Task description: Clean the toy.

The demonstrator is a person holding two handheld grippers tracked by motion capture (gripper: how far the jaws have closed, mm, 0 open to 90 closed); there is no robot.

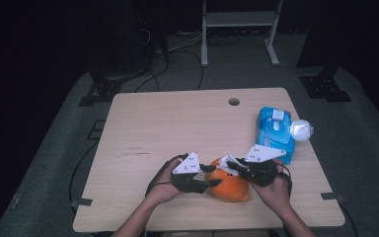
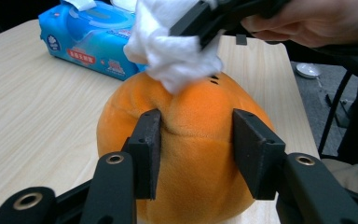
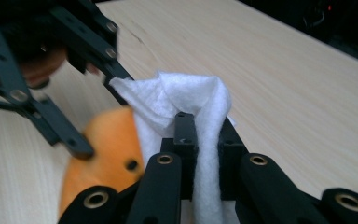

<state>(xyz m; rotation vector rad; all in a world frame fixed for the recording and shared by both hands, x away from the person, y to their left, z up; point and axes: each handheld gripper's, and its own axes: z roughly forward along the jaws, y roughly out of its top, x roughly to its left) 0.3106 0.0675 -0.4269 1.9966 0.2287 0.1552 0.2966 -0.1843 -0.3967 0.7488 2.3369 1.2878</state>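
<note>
Pale wood table (image 1: 168,123), dark room; left gripper (image 2: 196,140) clamping orange plush (image 2: 191,154), right gripper (image 3: 204,135) pinching white wipe (image 3: 186,100).

Counter (image 1: 168,123): pale wood-grain top, rounded corners, centre of the high view, on a grey floor.
Hole (image 1: 234,101): small, round, near the upper edge, right of centre.
Orange plush toy (image 1: 232,186): rests on the counter, lower centre.
Blue wipes pack (image 1: 275,133): lies flat at the right edge.
White round object (image 1: 301,130): touches the pack's right side, at the counter's edge.
</note>
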